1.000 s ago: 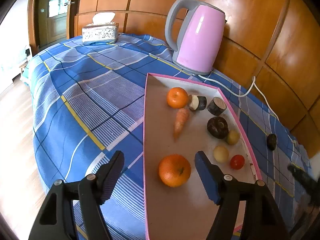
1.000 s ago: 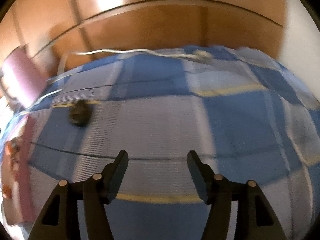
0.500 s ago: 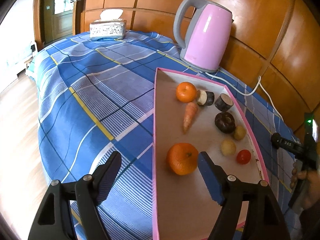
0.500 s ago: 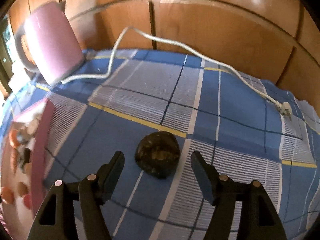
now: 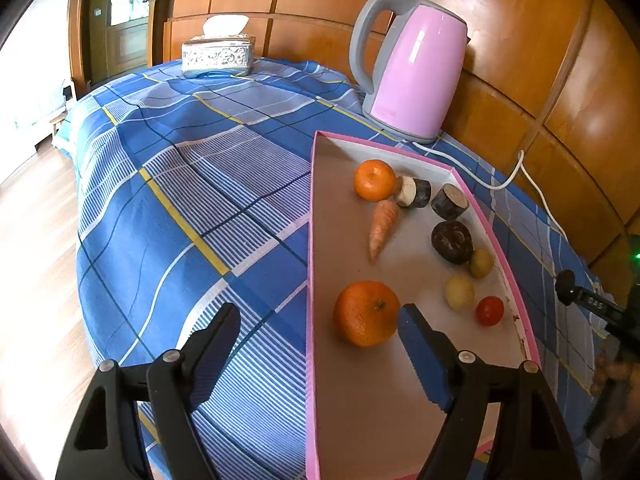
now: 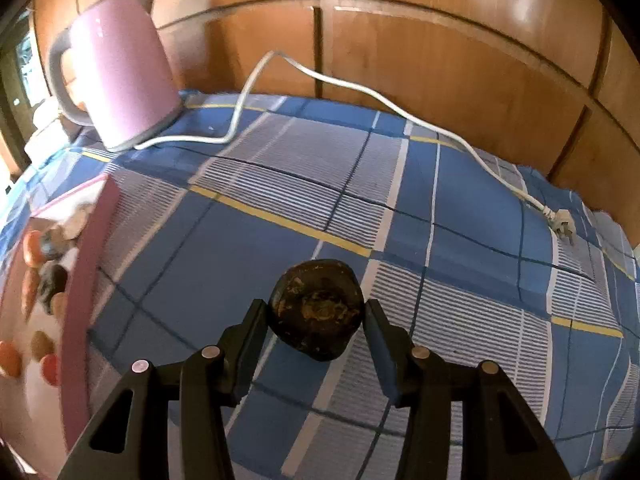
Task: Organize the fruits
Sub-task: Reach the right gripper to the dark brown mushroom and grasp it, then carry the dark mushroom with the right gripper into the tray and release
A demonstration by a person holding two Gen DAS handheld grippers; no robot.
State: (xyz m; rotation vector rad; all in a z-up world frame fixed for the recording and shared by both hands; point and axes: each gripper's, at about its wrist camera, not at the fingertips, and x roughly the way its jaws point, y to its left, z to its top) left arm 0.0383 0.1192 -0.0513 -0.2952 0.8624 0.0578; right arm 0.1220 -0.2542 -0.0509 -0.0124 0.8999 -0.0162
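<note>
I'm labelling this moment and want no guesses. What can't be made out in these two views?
- Right wrist view: whether the pads touch the dark fruit as the right gripper closes.
- Right wrist view: tray contents, blurred at the edge.
- Left wrist view: tray's near end, behind the left gripper.

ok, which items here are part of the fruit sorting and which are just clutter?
Job:
pink-rimmed tray
large orange
small orange
carrot
red tomato
dark round fruit between the closing right gripper

Clutter:
pink electric kettle
white power cord
silver tissue box
</note>
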